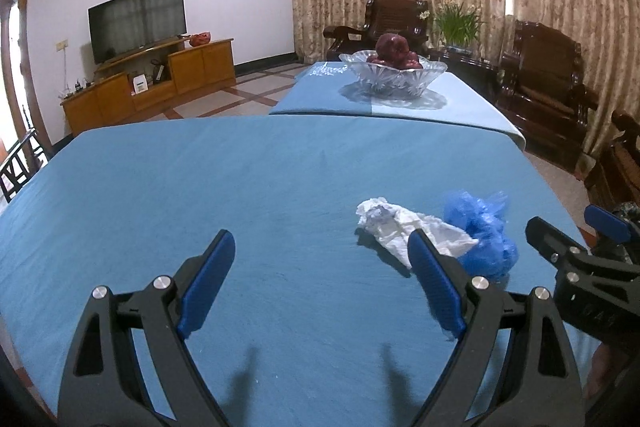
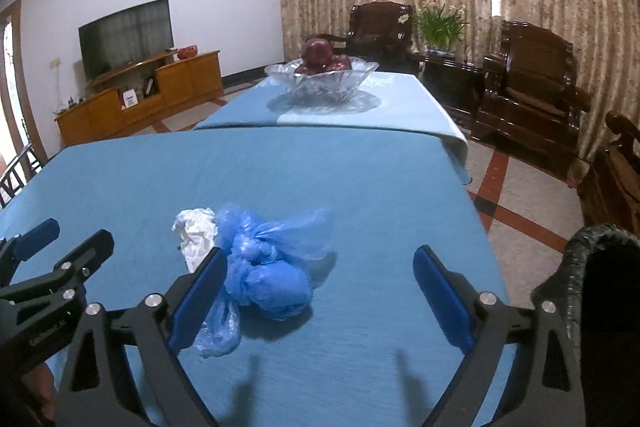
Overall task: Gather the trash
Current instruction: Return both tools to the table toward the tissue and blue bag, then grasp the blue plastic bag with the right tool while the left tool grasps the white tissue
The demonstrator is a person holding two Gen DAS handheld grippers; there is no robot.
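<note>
Two pieces of trash lie together on the blue-clothed desk [image 1: 200, 179], and the blue plastic bag [image 2: 266, 267] is the best landmark for everything else. It is a knotted, crumpled bundle resting flat on the cloth; the crumpled white tissue [image 1: 396, 227] touches it on the side away from the desk's right edge. Lying bunched like this, the pair looks set out for picking up, and nothing has been collected yet.

The right hand-held gripper [image 2: 320, 287] hangs spread wide just above the cloth, holding nothing. Its left finger sits right in front of the bag, overlapping it in the right wrist view; whether it actually touches the plastic I cannot tell. The bag sits toward that finger, not centred in the gap, so I judge a small sideways shift is needed before closing.

The left hand-held gripper [image 1: 320, 275] is likewise spread wide and empty, on the tissue's side of the bag, its right finger overlapping the tissue's near end.

Far behind the bag, a glass fruit bowl [image 2: 320, 77] stands on a second cloth-covered desk. No bin shows clearly.
</note>
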